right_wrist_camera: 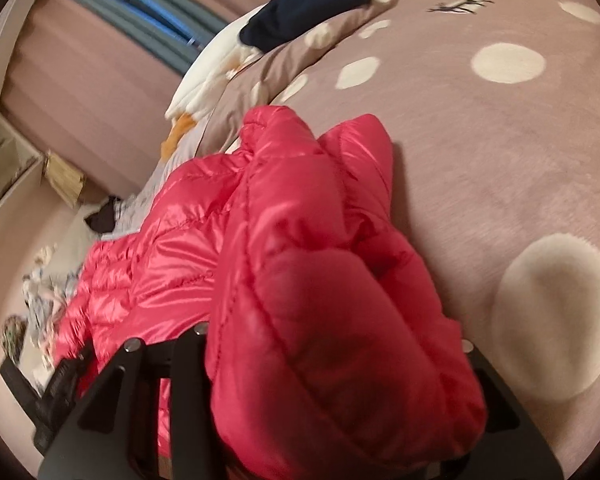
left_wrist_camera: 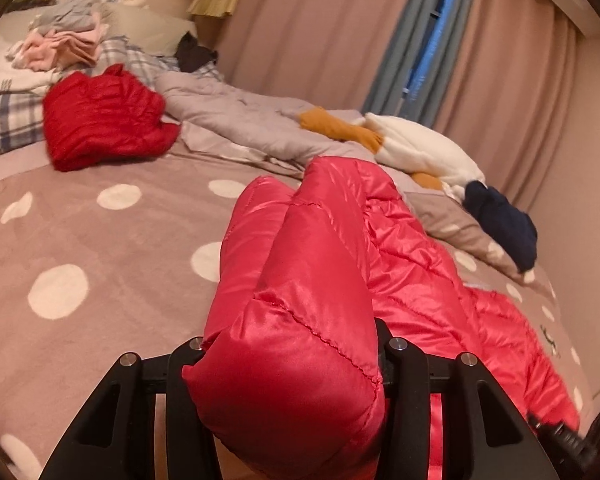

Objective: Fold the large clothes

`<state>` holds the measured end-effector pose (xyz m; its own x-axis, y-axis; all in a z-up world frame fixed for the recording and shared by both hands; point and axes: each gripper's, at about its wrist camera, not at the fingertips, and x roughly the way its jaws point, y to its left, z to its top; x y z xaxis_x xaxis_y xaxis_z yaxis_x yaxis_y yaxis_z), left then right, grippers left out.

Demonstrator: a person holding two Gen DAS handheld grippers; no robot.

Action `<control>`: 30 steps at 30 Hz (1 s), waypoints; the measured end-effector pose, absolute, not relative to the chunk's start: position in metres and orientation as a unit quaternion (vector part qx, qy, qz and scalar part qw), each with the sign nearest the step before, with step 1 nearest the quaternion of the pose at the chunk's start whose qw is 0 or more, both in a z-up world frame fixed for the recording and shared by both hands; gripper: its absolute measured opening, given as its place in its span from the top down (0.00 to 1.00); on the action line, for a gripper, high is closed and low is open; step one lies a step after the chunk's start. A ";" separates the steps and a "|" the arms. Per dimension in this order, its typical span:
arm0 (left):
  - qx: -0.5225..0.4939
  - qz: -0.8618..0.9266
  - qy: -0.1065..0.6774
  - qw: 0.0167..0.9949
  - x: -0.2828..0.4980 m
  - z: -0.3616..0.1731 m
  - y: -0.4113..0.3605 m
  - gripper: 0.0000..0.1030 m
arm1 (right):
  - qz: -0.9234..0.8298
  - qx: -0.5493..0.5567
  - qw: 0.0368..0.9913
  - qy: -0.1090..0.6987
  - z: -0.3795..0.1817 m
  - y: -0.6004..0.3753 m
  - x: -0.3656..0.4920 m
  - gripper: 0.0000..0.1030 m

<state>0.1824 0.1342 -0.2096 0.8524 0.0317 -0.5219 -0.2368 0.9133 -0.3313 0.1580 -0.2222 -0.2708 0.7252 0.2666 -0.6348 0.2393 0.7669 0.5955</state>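
A shiny pink-red puffer jacket lies bunched on the pink polka-dot bed cover. My left gripper is shut on a padded edge of the jacket, which bulges up between its fingers. In the right wrist view my right gripper is shut on another padded part of the same jacket, which hides most of its fingers. The bed cover also shows on the right there. The other gripper shows at the lower left edge of the right wrist view.
A folded red puffer jacket lies at the far left of the bed. A grey duvet, a white and orange garment and a navy garment lie along the far side. Folded clothes are stacked by the pillows. Curtains hang behind.
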 end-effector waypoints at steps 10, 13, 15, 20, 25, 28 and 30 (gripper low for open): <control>-0.208 0.033 0.237 0.948 0.168 -0.185 0.128 0.55 | -0.006 0.287 0.877 0.386 -0.283 -0.210 0.175 0.53; -0.220 0.004 0.225 0.949 0.166 -0.179 0.128 0.55 | -0.003 0.271 0.881 0.387 -0.284 -0.208 0.175 0.54; -0.224 -0.009 0.222 0.949 0.166 -0.178 0.129 0.55 | -0.006 0.257 0.885 0.387 -0.283 -0.206 0.175 0.54; -0.257 -0.031 0.230 0.938 0.170 -0.181 0.138 0.55 | -0.019 0.232 0.892 0.386 -0.283 -0.200 0.177 0.52; -0.285 -0.041 0.235 0.928 0.174 -0.184 0.145 0.55 | -0.023 0.225 0.894 0.387 -0.283 -0.199 0.178 0.51; -0.279 -0.039 0.236 0.930 0.173 -0.182 0.140 0.55 | -0.021 0.227 0.894 0.386 -0.285 -0.200 0.177 0.50; -0.268 -0.042 0.230 0.935 0.170 -0.177 0.134 0.55 | -0.020 0.230 0.894 0.385 -0.285 -0.200 0.177 0.50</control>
<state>0.1702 0.1343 -0.1773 0.8910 -0.2012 -0.4070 -0.0453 0.8526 -0.5205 0.1767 -0.2002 -0.2852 0.7026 0.1423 -0.6972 0.2120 0.8935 0.3959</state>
